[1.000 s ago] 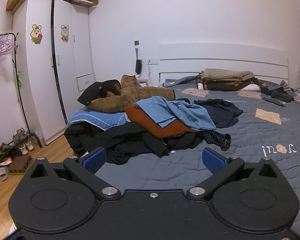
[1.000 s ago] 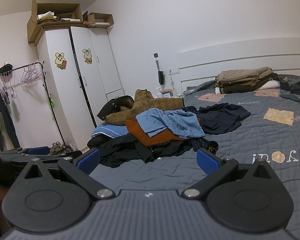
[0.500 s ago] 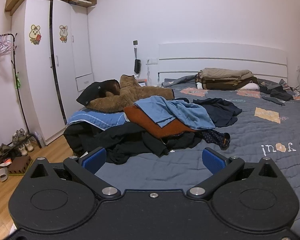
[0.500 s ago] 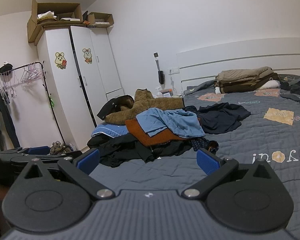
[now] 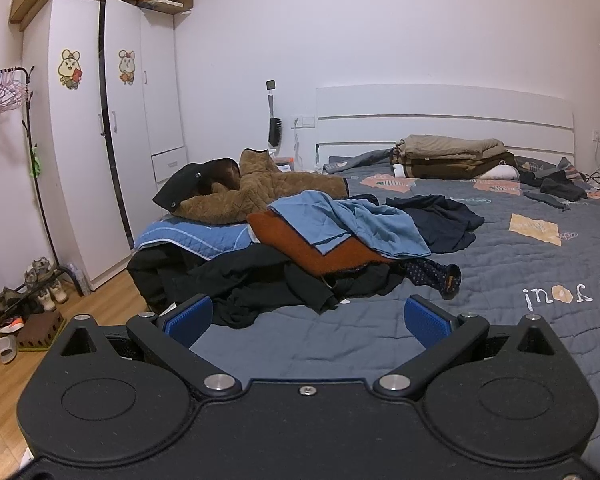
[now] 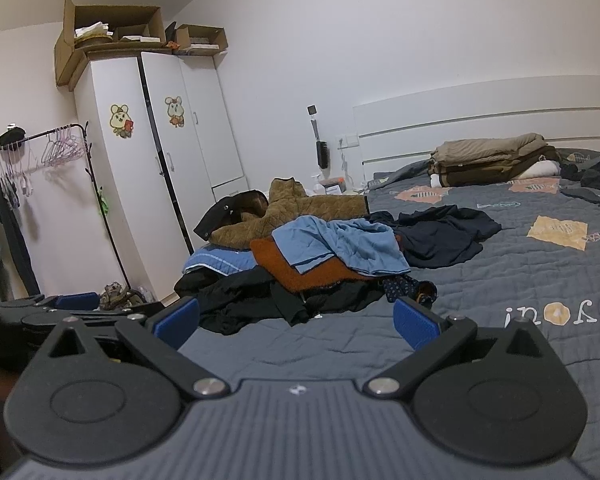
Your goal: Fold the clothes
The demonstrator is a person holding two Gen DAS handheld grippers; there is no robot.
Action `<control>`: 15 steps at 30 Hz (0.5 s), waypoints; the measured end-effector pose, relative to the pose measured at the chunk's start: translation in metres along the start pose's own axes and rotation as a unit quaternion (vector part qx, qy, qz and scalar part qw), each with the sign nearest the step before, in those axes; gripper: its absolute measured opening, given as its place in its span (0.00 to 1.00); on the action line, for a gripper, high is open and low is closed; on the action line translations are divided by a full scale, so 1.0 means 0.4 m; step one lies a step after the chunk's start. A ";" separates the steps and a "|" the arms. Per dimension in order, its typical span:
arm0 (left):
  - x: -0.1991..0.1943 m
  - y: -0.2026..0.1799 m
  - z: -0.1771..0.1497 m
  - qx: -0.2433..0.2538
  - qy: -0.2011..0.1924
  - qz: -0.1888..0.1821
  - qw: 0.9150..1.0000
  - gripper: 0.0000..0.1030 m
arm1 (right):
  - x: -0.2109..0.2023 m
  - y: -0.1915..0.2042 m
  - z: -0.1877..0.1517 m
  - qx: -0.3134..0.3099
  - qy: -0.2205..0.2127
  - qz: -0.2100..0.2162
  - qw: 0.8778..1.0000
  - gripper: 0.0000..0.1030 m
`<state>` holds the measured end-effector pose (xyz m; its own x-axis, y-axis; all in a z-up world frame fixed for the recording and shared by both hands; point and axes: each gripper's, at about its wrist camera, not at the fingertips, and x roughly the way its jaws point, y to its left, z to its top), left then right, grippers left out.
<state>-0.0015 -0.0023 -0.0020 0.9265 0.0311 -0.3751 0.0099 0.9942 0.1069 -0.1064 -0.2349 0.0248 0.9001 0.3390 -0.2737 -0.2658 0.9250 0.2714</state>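
A bed (image 5: 500, 280) under a grey quilt is seen stretching ahead of both hand-held grippers, with the folding judged barely begun, if at all. Straight ahead of the left hand-held gripper (image 5: 306, 318), and ahead and slightly left of the right hand-held gripper (image 6: 296, 318), an unsorted heap of clothes (image 5: 300, 240) is piled near the bed's near-left corner: a brown quilted jacket (image 5: 260, 196) at the back, a black garment (image 5: 252, 280) spilled along the front edge, a rust-orange garment (image 5: 300, 248) in the middle, a light blue garment (image 5: 352, 220) draped over it, and a dark navy garment (image 5: 440, 220) lying loose just to the right. A patterned dark sock (image 5: 436, 274) is seen at the heap's near-right edge. Far ahead, against the headboard, a stack of tan and brown bedding (image 5: 452, 158) appears already folded, though whether it belongs to this job cannot be told. Each hand-held gripper is held with its blue-padded jaws wide apart and nothing between them, above bare quilt and short of the heap. No garment is touched; nearly everything is judged left to do.
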 end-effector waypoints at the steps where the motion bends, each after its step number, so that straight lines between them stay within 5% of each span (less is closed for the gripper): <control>1: 0.001 -0.002 0.001 0.001 0.001 0.000 1.000 1.00 | 0.002 -0.002 0.000 0.000 0.001 0.000 1.000 1.00; 15: 0.021 -0.007 0.000 0.003 0.014 -0.018 1.000 1.00 | 0.014 -0.020 0.016 0.014 0.001 -0.008 1.000 1.00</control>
<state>0.0064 -0.0050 -0.0057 0.9142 -0.0020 -0.4053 0.0458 0.9941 0.0985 -0.0972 -0.2414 0.0271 0.9032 0.3251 -0.2801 -0.2424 0.9252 0.2921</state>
